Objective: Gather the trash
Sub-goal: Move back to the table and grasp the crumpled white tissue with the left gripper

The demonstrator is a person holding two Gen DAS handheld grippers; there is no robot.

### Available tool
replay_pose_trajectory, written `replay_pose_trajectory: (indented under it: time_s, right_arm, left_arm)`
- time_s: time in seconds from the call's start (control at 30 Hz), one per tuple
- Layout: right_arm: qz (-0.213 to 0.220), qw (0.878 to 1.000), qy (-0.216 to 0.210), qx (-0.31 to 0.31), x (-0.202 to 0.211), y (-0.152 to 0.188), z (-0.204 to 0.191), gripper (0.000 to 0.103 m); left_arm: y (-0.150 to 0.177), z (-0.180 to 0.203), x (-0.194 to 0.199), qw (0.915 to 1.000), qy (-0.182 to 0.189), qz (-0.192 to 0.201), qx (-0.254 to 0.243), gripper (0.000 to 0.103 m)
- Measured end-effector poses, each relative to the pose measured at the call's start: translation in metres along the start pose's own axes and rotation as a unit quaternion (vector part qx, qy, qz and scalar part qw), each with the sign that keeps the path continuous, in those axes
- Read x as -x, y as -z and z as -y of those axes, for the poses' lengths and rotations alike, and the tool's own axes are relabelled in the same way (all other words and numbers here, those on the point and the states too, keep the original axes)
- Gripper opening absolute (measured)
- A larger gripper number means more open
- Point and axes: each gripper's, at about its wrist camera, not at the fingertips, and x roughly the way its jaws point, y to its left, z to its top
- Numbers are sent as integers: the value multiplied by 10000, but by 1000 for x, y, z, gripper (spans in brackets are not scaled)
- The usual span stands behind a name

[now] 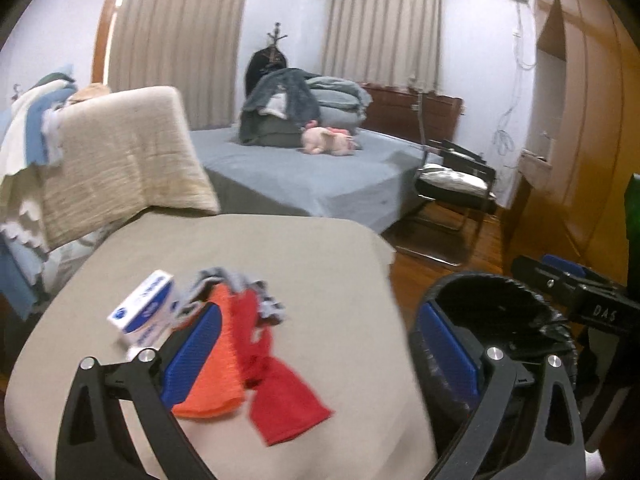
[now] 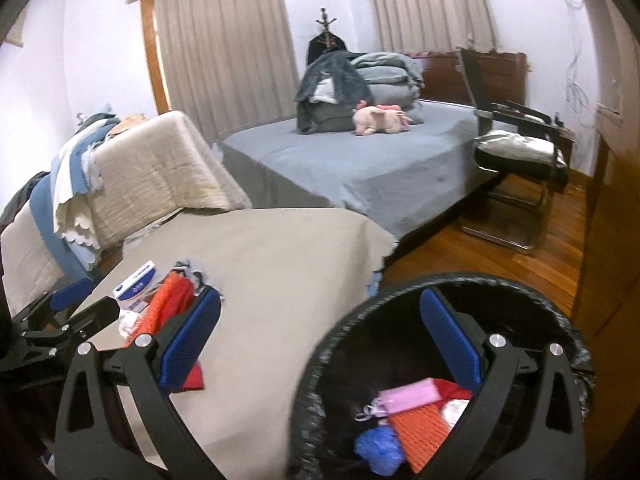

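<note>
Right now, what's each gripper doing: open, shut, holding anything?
Left gripper: open wide, holding nothing, over the cloths on the table.
Right gripper: open, holding nothing, by the bin.

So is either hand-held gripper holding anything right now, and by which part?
Nothing is held. The left hand-held gripper and the right hand-held gripper both stand wide open with nothing between their pads.

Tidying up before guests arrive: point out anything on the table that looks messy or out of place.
Loose clutter on the tan-covered table: a crumpled red cloth over an orange cloth, grey fabric bunched behind, and a blue-and-white box sitting tilted beside them.
</note>
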Motion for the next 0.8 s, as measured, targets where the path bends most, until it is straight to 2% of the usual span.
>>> replay_pose_trajectory:
  time_s: [0.4,0.8]
  right_arm:
    - [-234,9985,-352,356,-40,7,-61,97]
    - [-606,9957,-406,574,-86,33,-103,97]
  left_arm:
    - [18,-55,10,9984,-503,-38,244,97]
    - [42,-114,-10,9934,-929,-388,547,93]
